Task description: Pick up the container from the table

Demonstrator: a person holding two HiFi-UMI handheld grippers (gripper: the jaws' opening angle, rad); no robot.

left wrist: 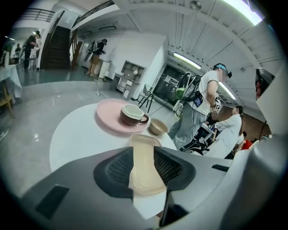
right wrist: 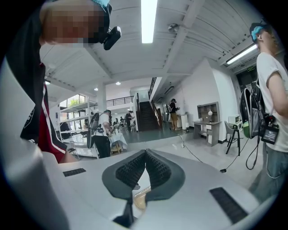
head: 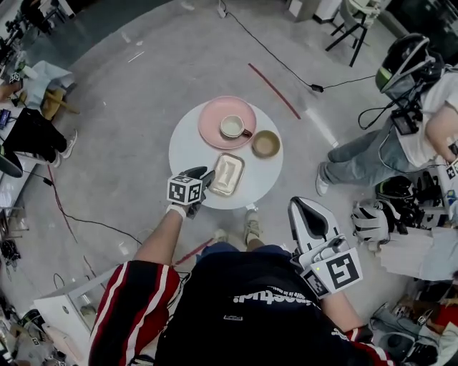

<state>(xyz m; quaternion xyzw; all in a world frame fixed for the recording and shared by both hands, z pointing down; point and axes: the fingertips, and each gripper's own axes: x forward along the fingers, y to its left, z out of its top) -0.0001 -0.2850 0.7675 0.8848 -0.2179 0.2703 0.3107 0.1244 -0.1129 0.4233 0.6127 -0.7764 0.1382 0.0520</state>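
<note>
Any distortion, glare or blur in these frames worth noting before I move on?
Head view: heavy fisheye bend, even light, the container clear on the white table. Left gripper view: dark round vignette, glare from the ceiling strip at top right. Right gripper view: ceiling lamp blown out, mosaic patch at top left, corners black.

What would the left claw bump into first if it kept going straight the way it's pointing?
Most likely the beige container, which shows in the gap between the open jaws of the left claw. Whether they touch it is unclear. Past it stands the small bowl.
</note>
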